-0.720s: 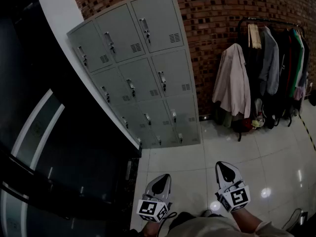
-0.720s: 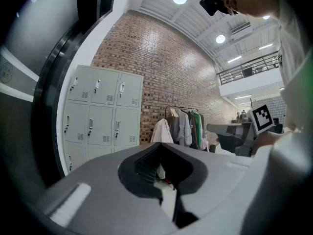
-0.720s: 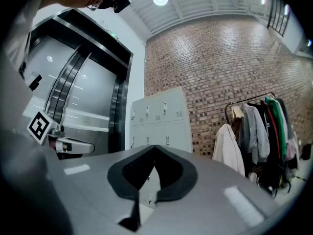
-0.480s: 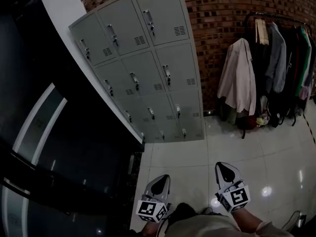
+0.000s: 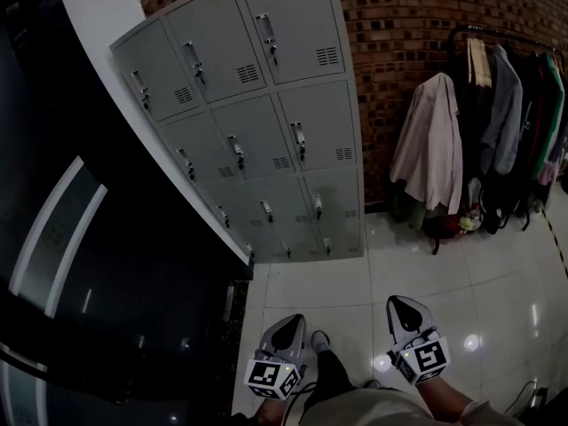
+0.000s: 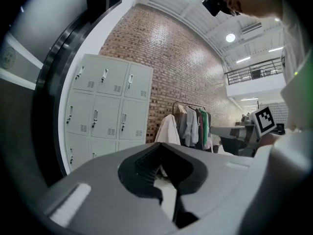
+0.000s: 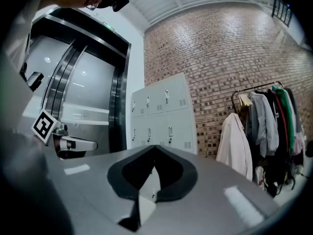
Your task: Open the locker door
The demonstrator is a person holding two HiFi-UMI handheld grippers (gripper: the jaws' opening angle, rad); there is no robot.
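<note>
locker doors (image 5: 257, 122) fill the upper middle of the head view: we see a grey metal bank 3 columns wide, every door flush and shut, standing against a brick wall (image 5: 417, 25), with a dark glossy wall (image 5: 106, 264) to its left. a clothes rack (image 5: 497, 131) hung with coats stands to its right on the white tiled floor (image 5: 355, 282). at the bottom edge we hold the left gripper (image 5: 292, 320) and the right gripper (image 5: 401, 302) side by side, both well apart from the lockers and touching nothing; a shoe (image 5: 319, 340) shows between them. in the left gripper view, the left gripper (image 6: 160, 145) has its jaws brought together at the tips with nothing between them, and the locker doors (image 6: 105, 106) stand beyond, up and to the left of the tips, with the clothes rack (image 6: 190, 124) to their right. in the right gripper view, the right gripper (image 7: 155, 147) is likewise closed tight and empty; the locker doors (image 7: 164, 114) lie straight beyond its tips, all shut, the clothes rack (image 7: 269, 116) at the right and the left gripper (image 7: 90, 144) at the left.
</note>
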